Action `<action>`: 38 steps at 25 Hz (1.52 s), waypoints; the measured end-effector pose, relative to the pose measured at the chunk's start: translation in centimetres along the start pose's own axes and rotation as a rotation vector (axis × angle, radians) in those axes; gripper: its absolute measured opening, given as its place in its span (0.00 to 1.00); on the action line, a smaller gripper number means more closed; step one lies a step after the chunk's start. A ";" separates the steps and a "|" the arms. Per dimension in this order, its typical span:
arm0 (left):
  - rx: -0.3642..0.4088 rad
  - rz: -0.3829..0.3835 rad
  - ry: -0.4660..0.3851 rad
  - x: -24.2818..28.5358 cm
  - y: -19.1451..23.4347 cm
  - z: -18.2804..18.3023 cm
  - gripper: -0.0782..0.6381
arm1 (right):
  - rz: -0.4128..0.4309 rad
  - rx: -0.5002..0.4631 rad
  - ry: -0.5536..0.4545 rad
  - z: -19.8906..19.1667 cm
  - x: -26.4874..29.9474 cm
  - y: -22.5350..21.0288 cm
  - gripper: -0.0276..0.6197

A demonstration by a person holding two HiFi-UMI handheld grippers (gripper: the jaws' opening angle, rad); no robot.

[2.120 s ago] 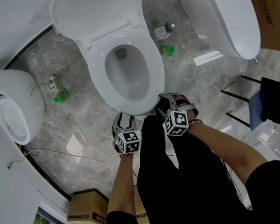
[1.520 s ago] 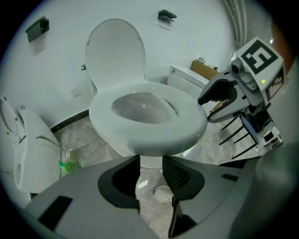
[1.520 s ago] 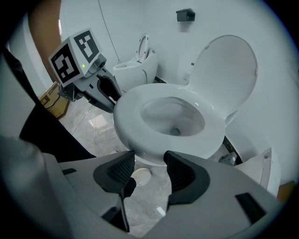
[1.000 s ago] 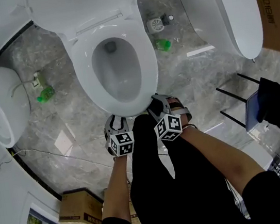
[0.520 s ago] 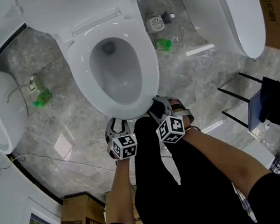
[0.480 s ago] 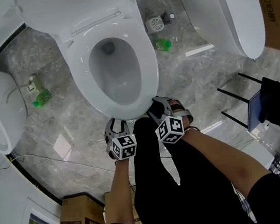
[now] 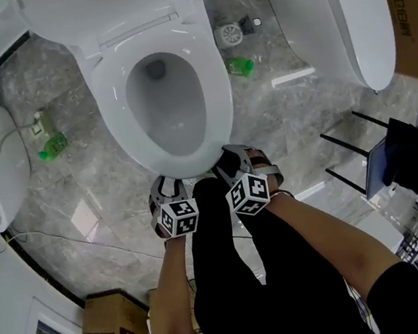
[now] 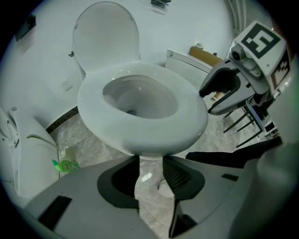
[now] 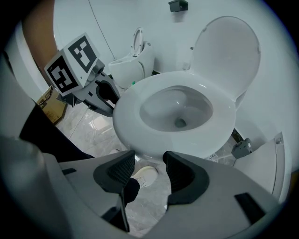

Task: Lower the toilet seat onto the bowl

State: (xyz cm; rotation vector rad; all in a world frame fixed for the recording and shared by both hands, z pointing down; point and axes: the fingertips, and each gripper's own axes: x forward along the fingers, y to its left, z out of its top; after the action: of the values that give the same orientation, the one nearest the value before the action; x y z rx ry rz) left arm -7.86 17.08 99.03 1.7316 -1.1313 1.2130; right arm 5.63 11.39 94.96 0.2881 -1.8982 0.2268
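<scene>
Obs.: the glossy white oval toilet seat ring (image 7: 218, 95) appears to lie flat on the white ceramic bowl (image 8: 140, 100). The rounded white lid (image 8: 107, 39) stands upright behind it. On the left gripper (image 8: 150, 163) the jaws are spread, with only grey marbled floor (image 8: 148, 196) in the gap and the seat's front rim just beyond the tips. The right gripper (image 9: 149, 164) is likewise spread, pinching nothing.

Handling, our judgement: hard moulded plastic, stiff, fairly light, smooth enough to slip on the pads (and liable to slam if dropped). We would take it at the front rim, away from the back where it pivots.

Views: in the head view the jaw gaps are too small to read, while each gripper view shows its own plainly. Only the right gripper view shows a white shoe (image 9: 142, 176) on the floor, seen through its gap.
</scene>
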 end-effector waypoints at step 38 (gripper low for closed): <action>-0.121 -0.080 -0.038 -2.7 0.1 -0.3 0.47 | 0.006 0.104 -0.045 -1.5 -1.8 -2.2 0.39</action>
State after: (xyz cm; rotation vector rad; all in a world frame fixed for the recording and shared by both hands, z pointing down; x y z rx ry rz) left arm -8.54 18.04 96.52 1.6979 -1.1230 1.0456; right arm 8.23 9.91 93.79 0.3597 -1.9350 0.3258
